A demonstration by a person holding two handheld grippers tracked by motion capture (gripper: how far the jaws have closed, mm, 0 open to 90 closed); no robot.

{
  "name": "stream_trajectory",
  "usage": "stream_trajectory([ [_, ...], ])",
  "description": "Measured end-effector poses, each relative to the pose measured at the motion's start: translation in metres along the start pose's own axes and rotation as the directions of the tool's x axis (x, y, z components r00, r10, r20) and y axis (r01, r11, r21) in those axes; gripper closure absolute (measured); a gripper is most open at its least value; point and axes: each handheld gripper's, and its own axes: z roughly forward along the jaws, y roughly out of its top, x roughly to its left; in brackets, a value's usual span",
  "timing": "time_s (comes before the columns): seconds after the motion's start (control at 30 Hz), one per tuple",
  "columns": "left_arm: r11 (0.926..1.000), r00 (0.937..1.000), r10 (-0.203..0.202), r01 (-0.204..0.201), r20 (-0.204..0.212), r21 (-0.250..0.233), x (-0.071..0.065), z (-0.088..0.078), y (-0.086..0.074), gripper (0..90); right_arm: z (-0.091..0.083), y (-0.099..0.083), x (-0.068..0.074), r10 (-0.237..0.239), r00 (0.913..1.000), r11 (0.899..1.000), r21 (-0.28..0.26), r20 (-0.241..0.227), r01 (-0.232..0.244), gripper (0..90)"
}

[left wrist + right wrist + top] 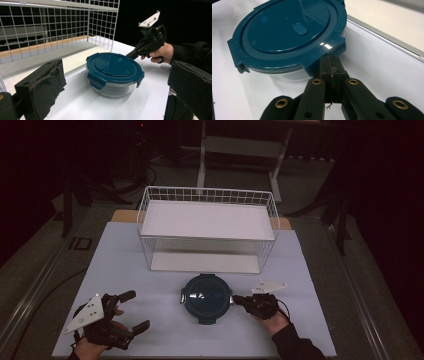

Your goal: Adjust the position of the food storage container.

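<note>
Container (206, 297) on table (150, 270) before wire rack (207, 227), lid on. Right gripper (331, 65) jaws closed, tips at lid clasp (329, 48); clasp-release step likely. Left gripper (135, 310) wide, empty, well apart. Next: lever clasp up.

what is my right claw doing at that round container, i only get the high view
Observer: In the right gripper view the right claw is shut, with its tips together right at a latch tab of the teal lid.
Operator: is the bowl under it solid or clear
Observer: Clear. The left gripper view shows a glass bowl under the lid.
Operator: and the left claw
Observer: The left claw is open wide. It is well short of the bowl and holds nothing.
</note>
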Motion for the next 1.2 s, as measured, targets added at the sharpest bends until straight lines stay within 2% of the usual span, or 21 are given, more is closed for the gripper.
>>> stream_trajectory([
  [0.23, 1.0, 1.0, 0.0, 0.0, 0.003, 0.003, 0.0, 0.001, 0.0, 1.3, 0.011, 0.007, 0.005, -0.025, 0.9994, 1.0, 0.005, -0.022, 0.025, 90.0],
  [0.5, 1.0, 1.0, 0.002, -0.002, 0.008, 0.009, -0.001, 0.001, -0.001, 1.3, 0.022, 0.014, 0.009, -0.028, 0.9988, 1.0, 0.003, -0.041, 0.028, 90.0],
  [0.67, 0.9999, 1.0, -0.001, 0.001, -0.006, 0.014, 0.0, 0.0, -0.001, 1.3, 0.019, 0.014, 0.009, -0.039, 0.9985, 0.999, -0.007, -0.039, 0.039, 90.0],
  [0.77, 0.9997, 0.9999, 0.002, -0.002, -0.016, 0.025, 0.0, 0.002, 0.0, 1.2, 0.013, 0.015, 0.012, -0.045, 0.9986, 0.998, -0.033, -0.028, 0.044, 89.1],
  [0.87, 0.9991, 0.9997, 0.009, -0.008, -0.024, 0.041, -0.002, 0.004, 0.002, 1.3, 0.006, 0.016, 0.014, -0.047, 0.9985, 0.997, -0.069, -0.029, 0.045, 77.7],
  [0.93, 0.999, 0.9997, 0.012, -0.011, -0.023, 0.043, -0.002, 0.006, 0.003, 1.3, 0.004, 0.017, 0.015, -0.05, 0.9985, 0.995, -0.083, -0.022, 0.048, 75.4],
  [0.97, 0.9985, 0.9996, 0.017, -0.016, -0.022, 0.052, -0.004, 0.009, 0.006, 1.3, -0.001, 0.019, 0.019, -0.066, 0.9975, 0.993, -0.103, -0.025, 0.063, 59.4],
  [1.0, 0.9985, 0.9996, 0.017, -0.016, -0.022, 0.052, -0.004, 0.009, 0.006, 1.3, -0.001, 0.019, 0.019, -0.066, 0.9975, 0.993, -0.103, -0.025, 0.063, 59.4],
  [1.03, 0.9979, 0.9996, 0.02, -0.019, -0.022, 0.062, -0.005, 0.01, 0.007, 1.3, -0.003, 0.019, 0.02, -0.068, 0.9976, 0.992, -0.111, -0.015, 0.066, 53.7],
  [1.1, 0.9972, 0.9995, 0.005, -0.002, -0.032, 0.075, -0.008, 0.013, 0.008, 1.1, -0.007, 0.019, 0.023, -0.059, 0.9979, 0.988, -0.143, -0.028, 0.054, 35.8],
  [1.13, 0.9956, 0.9995, -0.007, 0.01, -0.031, 0.093, -0.009, 0.015, 0.01, 1.1, -0.009, 0.019, 0.024, -0.05, 0.9982, 0.987, -0.156, -0.032, 0.044, 18.7],
  [1.2, 0.9939, 0.9992, -0.021, 0.024, -0.034, 0.108, -0.011, 0.016, 0.011, 1.1, -0.01, 0.019, 0.026, -0.07, 0.9974, 0.985, -0.158, -0.016, 0.066, 14.4],
])
